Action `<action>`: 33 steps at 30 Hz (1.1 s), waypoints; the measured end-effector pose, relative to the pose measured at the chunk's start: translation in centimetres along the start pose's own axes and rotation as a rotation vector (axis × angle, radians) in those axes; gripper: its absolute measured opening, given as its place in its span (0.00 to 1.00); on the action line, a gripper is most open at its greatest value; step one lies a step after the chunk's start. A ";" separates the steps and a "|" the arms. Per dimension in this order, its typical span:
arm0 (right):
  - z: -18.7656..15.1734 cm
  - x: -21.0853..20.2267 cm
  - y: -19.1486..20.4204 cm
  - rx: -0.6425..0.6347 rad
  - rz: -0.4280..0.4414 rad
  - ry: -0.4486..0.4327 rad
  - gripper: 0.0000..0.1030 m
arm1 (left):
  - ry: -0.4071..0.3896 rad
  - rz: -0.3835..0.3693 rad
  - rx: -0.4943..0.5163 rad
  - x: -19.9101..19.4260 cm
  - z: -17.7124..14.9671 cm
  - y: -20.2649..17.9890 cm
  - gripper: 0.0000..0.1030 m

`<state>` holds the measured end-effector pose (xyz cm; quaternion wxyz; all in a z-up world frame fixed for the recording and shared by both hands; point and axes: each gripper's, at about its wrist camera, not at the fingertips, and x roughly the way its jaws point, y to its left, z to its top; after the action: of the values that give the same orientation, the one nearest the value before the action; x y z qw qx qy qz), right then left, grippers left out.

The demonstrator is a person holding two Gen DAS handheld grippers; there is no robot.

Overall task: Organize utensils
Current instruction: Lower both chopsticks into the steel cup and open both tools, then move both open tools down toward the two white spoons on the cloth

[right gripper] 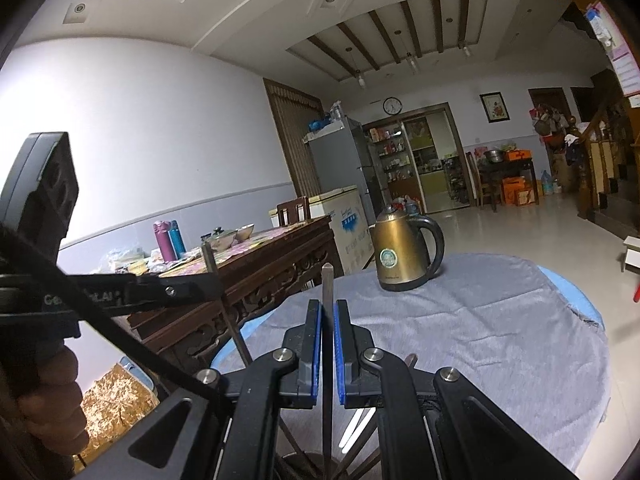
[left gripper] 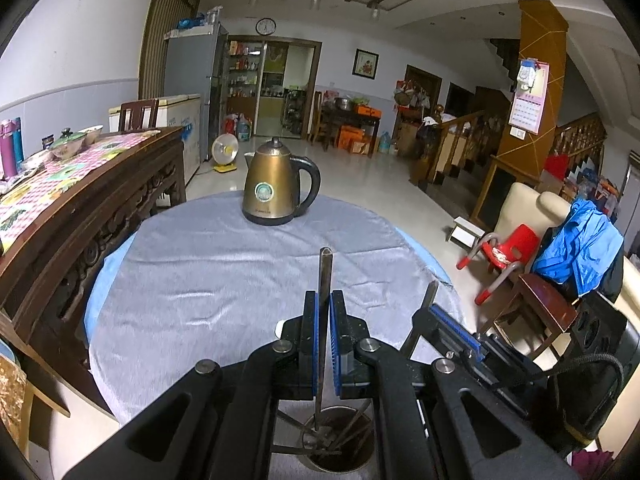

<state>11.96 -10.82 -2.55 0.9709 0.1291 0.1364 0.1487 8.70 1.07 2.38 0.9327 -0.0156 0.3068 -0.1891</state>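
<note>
My left gripper [left gripper: 323, 300] is shut on a dark metal chopstick [left gripper: 325, 272] that stands upright, its lower end inside a round metal utensil holder [left gripper: 340, 458] holding several other sticks. My right gripper [right gripper: 328, 308] is shut on another dark chopstick [right gripper: 327, 284], also upright above the holder's rim [right gripper: 308, 462]. The right gripper shows in the left wrist view [left gripper: 434, 306], close on the right, with its stick. The left gripper shows in the right wrist view [right gripper: 212, 276] at left.
A gold electric kettle [left gripper: 276, 184] stands at the far side of the round table with the grey cloth [left gripper: 200, 272]. A dark wooden sideboard [left gripper: 80, 208] with bowls and bottles is on the left. A red child's chair [left gripper: 500, 256] and an armchair are on the right.
</note>
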 end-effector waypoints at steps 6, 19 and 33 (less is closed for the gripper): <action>-1.1 0.9 -0.1 0.008 0.019 0.073 0.07 | 0.017 0.009 -0.013 0.3 0.2 0.5 0.05; 0.9 -0.9 -1.1 0.034 0.002 0.002 0.07 | -0.081 0.060 -0.056 -2.3 1.2 2.7 0.39; 4.7 -3.8 -10.9 0.280 -0.176 -0.076 0.14 | -0.103 0.290 -0.230 -2.2 1.0 13.4 0.61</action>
<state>12.70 -23.11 -0.54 0.9571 0.2564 0.1298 0.0375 12.18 14.21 2.50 0.9567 -0.0874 0.2772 -0.0153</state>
